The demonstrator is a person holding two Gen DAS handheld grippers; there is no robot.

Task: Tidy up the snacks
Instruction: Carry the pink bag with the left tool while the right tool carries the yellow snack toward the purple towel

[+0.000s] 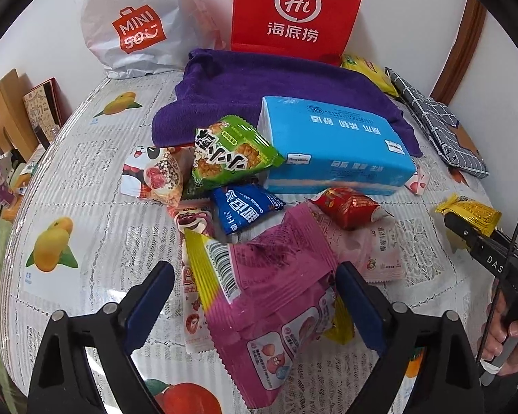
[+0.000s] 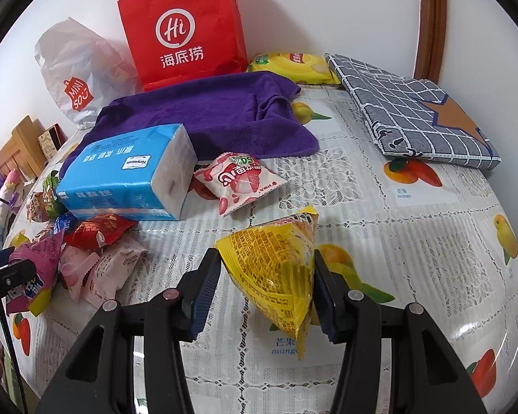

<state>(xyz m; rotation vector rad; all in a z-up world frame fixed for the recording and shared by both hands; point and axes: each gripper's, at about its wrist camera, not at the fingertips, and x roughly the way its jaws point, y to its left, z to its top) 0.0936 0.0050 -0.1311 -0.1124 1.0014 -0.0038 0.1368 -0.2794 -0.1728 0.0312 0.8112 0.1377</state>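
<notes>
A heap of snack packets lies on the table: a green packet (image 1: 231,153), a blue packet (image 1: 240,208), a red packet (image 1: 348,207) and a large pink packet (image 1: 272,283). My left gripper (image 1: 255,283) is open, its jaws either side of the pink packet. My right gripper (image 2: 267,272) is shut on a yellow packet (image 2: 276,269) and holds it above the table; the yellow packet also shows in the left wrist view (image 1: 469,212). A pink-and-white strawberry packet (image 2: 238,179) lies ahead of the right gripper.
A blue tissue pack (image 1: 331,148) rests on a purple towel (image 1: 259,82). A red paper bag (image 1: 297,10) and a white MINISO bag (image 1: 138,24) stand at the back wall. A checked folded cloth (image 2: 418,110) and a yellow bag (image 2: 293,65) lie at the back right.
</notes>
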